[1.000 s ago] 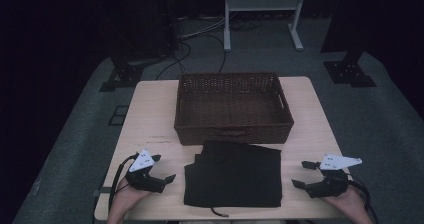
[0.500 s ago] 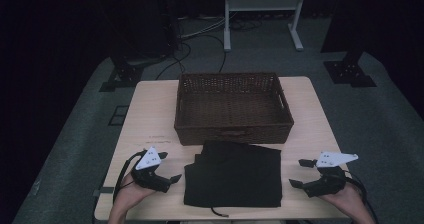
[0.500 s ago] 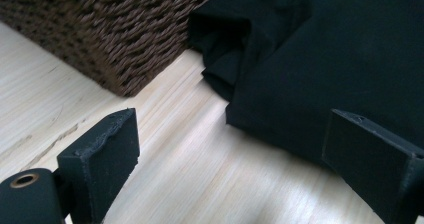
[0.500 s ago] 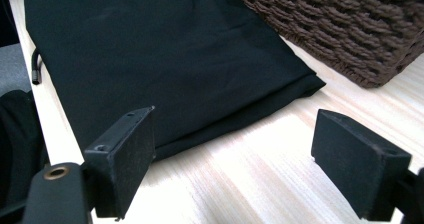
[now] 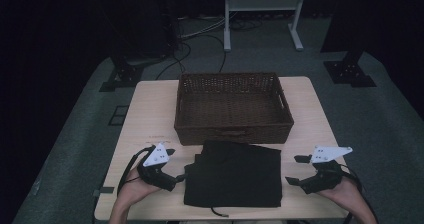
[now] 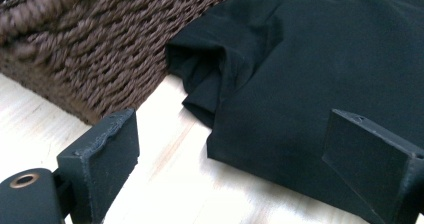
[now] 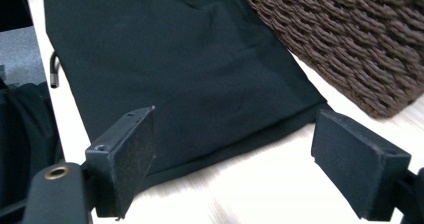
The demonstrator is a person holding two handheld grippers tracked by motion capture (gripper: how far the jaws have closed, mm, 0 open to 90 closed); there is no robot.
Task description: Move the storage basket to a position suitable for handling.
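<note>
A folded black cloth (image 5: 232, 174) lies flat on the tabletop (image 5: 150, 109), its far edge against the brown basket (image 5: 232, 106). The left tool (image 5: 177, 176) and right tool (image 5: 295, 171) flank it, both gaping wide and holding nothing, jaws just short of the cloth's side edges

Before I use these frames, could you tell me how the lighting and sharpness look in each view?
High view: dim, dark surroundings, the folded black garment shows almost no detail. Left gripper view: bright, pale table nearly washed out, the wicker basket soft up close. Right gripper view: garment folds readable, slight blur along the table's near edge.
</note>
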